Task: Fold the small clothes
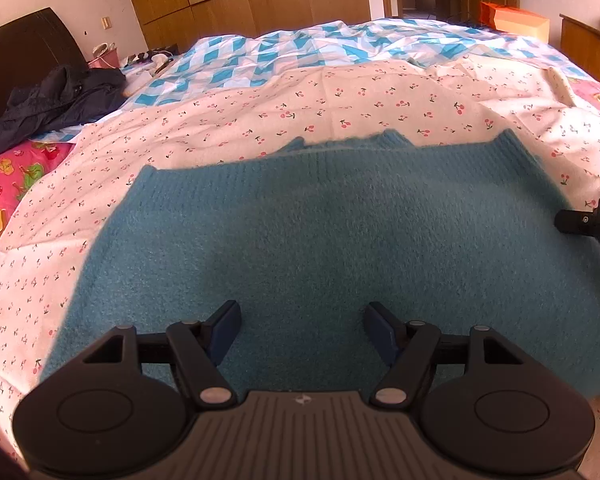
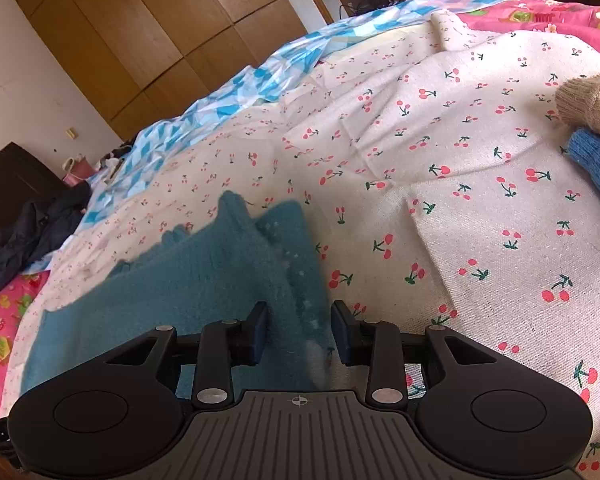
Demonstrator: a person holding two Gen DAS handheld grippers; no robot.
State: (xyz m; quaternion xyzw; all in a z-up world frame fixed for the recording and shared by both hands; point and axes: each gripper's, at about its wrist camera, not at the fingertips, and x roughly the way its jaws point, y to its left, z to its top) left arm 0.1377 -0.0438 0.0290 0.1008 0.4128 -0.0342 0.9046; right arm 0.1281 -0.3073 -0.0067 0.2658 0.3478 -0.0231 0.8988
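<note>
A teal knit sweater (image 1: 320,240) lies flat on a white cherry-print cloth (image 1: 340,100) spread over the bed. My left gripper (image 1: 302,312) hovers over the sweater's near part, jaws wide open with nothing between them. In the left wrist view the right gripper (image 1: 580,222) shows as a dark tip at the sweater's right edge. In the right wrist view the right gripper (image 2: 300,312) stands partly open over the sweater's (image 2: 204,280) right edge, where a folded-over flap lies. The cloth edge runs between the fingers, but the pads do not press it.
A beige knit piece (image 2: 588,108) and a blue knit piece (image 2: 596,160) lie on the cherry-print cloth (image 2: 460,200) at the far right. A dark jacket (image 1: 56,100) sits by the headboard (image 1: 20,52). A blue-checked quilt (image 1: 280,52) covers the far side, with wooden wardrobes behind.
</note>
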